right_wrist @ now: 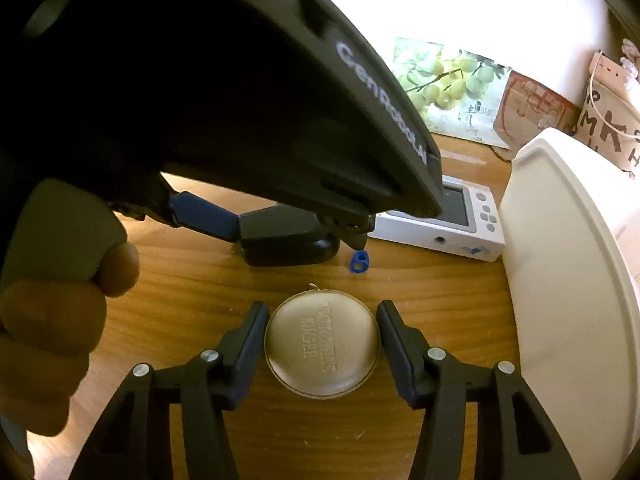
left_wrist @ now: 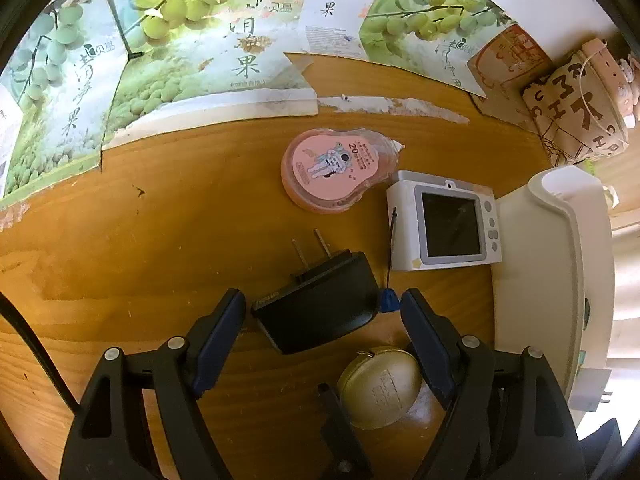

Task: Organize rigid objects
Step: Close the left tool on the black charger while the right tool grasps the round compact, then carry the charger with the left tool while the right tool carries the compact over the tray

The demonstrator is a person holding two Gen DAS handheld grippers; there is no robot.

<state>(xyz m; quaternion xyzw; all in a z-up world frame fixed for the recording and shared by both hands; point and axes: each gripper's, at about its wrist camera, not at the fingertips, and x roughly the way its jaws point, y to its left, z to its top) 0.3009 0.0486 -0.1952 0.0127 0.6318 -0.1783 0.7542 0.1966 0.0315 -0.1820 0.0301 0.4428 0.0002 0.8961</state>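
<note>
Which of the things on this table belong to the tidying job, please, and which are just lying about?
Job:
black plug
round gold case
white camera
pink pack
white bin
left hand-held gripper
right hand-held gripper

Lying about:
grape cartons
patterned pouch

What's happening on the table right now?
A person works two tools over a wooden table. The left tool straddles the black plug adapter, pads not touching it. The right tool brackets the round gold case, not clearly gripping. The white camera and white bin sit beside them.
</note>
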